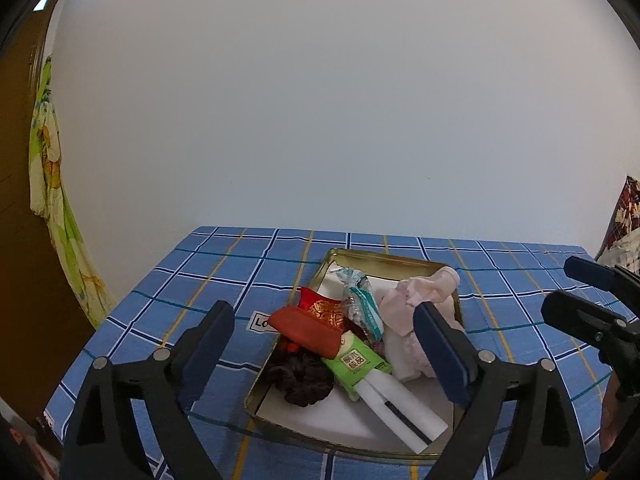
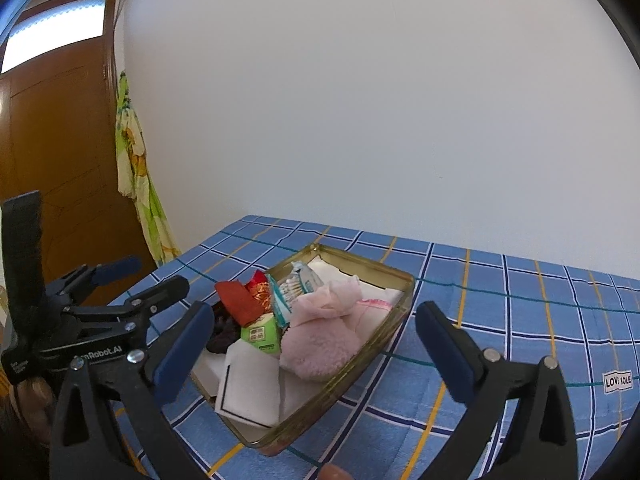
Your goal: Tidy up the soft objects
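One gold tin tray (image 1: 404, 261) holds one fluffy pink cloth (image 2: 320, 344), one red pouch (image 1: 316, 322), one green packet (image 1: 354, 364); both claws released, empty.

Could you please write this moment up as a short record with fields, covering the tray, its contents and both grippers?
surface: blue checked tablecloth
container: gold metal tray, on the cloth
contents: pink fluffy cloth, red pouch, green packet, dark scrunchie, cotton swab pack, white foam piece
left gripper: open, nothing held
right gripper: open, nothing held
task state: items piled together in the tray
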{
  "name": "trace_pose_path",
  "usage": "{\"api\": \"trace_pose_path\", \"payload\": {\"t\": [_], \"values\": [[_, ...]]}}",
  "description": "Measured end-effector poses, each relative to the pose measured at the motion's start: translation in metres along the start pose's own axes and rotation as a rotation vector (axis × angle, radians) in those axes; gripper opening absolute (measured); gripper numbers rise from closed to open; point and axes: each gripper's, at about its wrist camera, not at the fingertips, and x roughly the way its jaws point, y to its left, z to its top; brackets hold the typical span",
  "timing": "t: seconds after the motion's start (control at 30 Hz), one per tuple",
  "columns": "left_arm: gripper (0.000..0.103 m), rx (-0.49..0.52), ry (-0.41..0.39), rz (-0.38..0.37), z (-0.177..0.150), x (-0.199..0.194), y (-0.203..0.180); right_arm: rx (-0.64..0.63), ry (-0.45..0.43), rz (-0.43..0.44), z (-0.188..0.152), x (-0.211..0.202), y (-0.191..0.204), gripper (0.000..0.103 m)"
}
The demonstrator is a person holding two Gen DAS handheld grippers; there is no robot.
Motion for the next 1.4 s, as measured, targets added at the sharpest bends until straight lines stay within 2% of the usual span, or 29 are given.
{"api": "trace_pose_path", "payload": {"t": [1.1,1.4], "values": [[0.097,-0.063,0.041,-0.013,-0.009,0.011,0.013,-0.042,0.004,0.006,-0.003,0.001,0.012,0.103],[0.097,-0.047,0.016,0.004,-0.013,0.007,0.013,-0.046,0.011,-0.001,-0.005,0.004,0.015,0.103]]}}
